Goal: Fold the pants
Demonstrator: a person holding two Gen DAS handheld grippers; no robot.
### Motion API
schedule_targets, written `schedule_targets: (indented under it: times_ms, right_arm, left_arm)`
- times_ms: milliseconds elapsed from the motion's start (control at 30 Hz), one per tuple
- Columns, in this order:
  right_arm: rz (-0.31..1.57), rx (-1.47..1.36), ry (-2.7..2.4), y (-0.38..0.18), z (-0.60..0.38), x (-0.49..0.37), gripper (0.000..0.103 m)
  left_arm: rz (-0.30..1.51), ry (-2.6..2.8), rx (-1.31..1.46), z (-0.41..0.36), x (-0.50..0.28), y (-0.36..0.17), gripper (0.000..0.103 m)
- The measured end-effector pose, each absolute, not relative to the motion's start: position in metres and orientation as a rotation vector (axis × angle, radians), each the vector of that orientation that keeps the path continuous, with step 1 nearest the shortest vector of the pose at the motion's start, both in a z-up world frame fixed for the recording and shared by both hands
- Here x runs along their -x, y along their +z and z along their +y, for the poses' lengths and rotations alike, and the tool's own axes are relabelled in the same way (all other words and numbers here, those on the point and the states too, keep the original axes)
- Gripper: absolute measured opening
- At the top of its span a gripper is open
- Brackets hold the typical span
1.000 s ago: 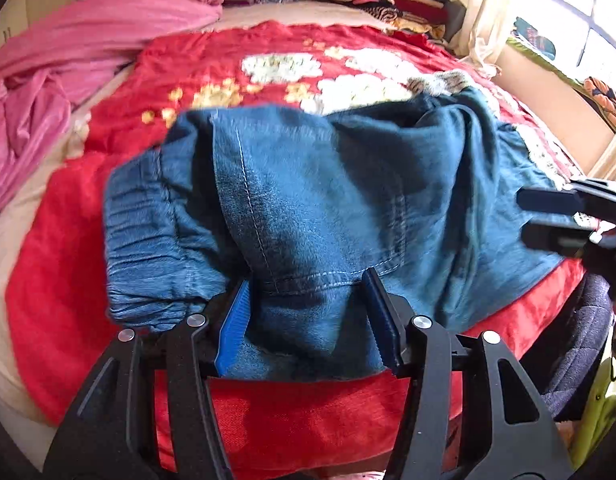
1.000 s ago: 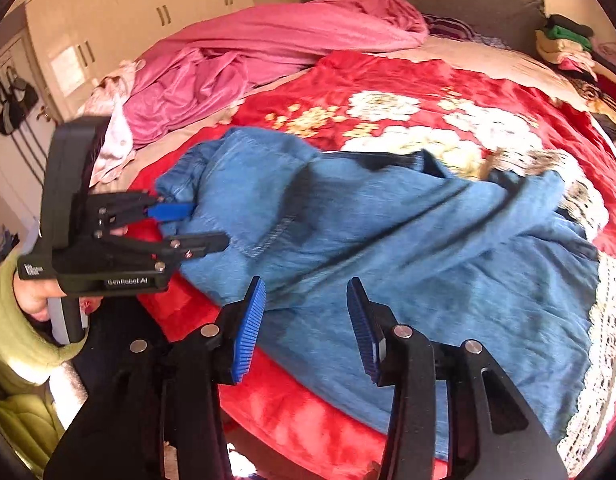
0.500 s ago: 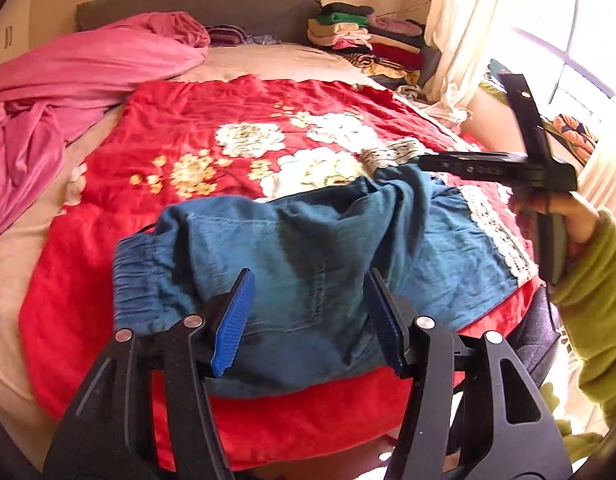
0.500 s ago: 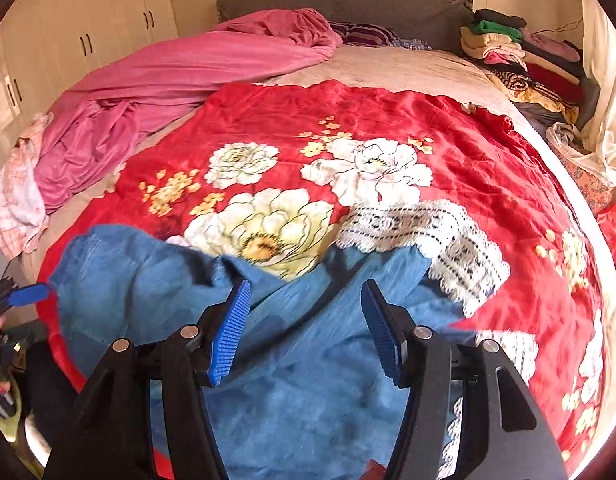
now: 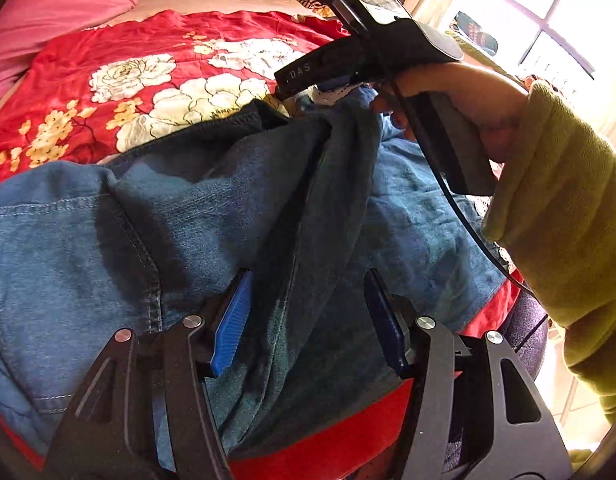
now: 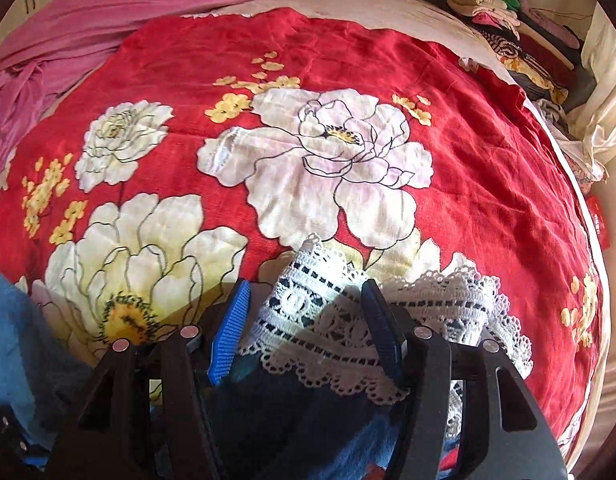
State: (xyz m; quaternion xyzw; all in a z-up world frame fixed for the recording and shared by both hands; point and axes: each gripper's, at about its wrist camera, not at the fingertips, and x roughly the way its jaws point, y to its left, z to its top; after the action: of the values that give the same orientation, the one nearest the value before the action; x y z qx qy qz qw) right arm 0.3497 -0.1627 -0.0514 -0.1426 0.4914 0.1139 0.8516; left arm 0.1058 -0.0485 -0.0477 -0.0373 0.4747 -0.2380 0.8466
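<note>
Left wrist view: we are hovering our left gripper (image 5: 308,320) low over the pants (image 5: 88,248), pads about half apart, a dark denim ridge running up between them but neither pad pressing on it.
Right wrist view: we are holding our right gripper (image 6: 304,324) over the lace hem (image 6: 320,312), jaws about half apart; they have just been opening, and the lace is lying between the pads, not pinched.
Right hand: we are seeing it (image 5: 468,112) in the left view, in a green sleeve (image 5: 560,216), with the gripper's tip at the far end of the pants.
Pants: they are lying bunched on the red quilt (image 6: 468,140) at its near edge, waist to the left, lace hem to the right.
Just changed: a second ago the right gripper was near the waist, beside the left one; now we are reaching with it along the leg to the hem, and the left is coming in closer over the denim.
Meaning: we are judging this a regrasp, both grippers empty, hem grip next, no fold made yet.
Beyond: pink sheet (image 6: 108,8) and stacked clothes (image 6: 508,12) are sitting at the head of the bed.
</note>
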Motion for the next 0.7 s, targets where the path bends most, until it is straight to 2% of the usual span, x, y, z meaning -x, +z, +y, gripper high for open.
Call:
schedule_targets:
  times_ms: [33,67,133,300,333,400,467,700]
  right_arm:
    - [1.030,0.300,0.249,-0.054,-0.163,-0.351,0.044]
    - [1.024,0.279,0.263,-0.054,-0.166,-0.351,0.026]
    - [1.010,0.209,0.290,-0.047,-0.178,-0.349,0.011]
    - [0.916,-0.008,0.354,-0.006,-0.226,-0.312,0.010]
    - [0.894,-0.033,0.353,0.002,-0.235,-0.302,0.010]
    - [0.848,-0.091,0.338,0.020,-0.257,-0.280,0.010]
    - [0.803,-0.149,0.306,0.035,-0.281,-0.257,0.010]
    - [0.719,-0.259,0.218,0.054,-0.345,-0.180,0.009]
  left_arm:
    - [1.004,-0.504,0.077,-0.050,-0.106,-0.051,0.049]
    - [1.005,-0.506,0.074,-0.051,-0.106,-0.052,0.049]
    - [0.994,-0.519,0.084,-0.049,-0.107,-0.051,0.048]
    - [0.955,-0.536,0.087,-0.046,-0.106,-0.044,0.045]
    - [0.946,-0.541,0.078,-0.047,-0.105,-0.043,0.042]
    - [0.929,-0.559,0.069,-0.050,-0.103,-0.040,0.031]
    - [0.916,-0.581,0.062,-0.053,-0.099,-0.038,0.027]
    - [0.866,-0.630,-0.068,-0.077,-0.081,-0.039,0.027]
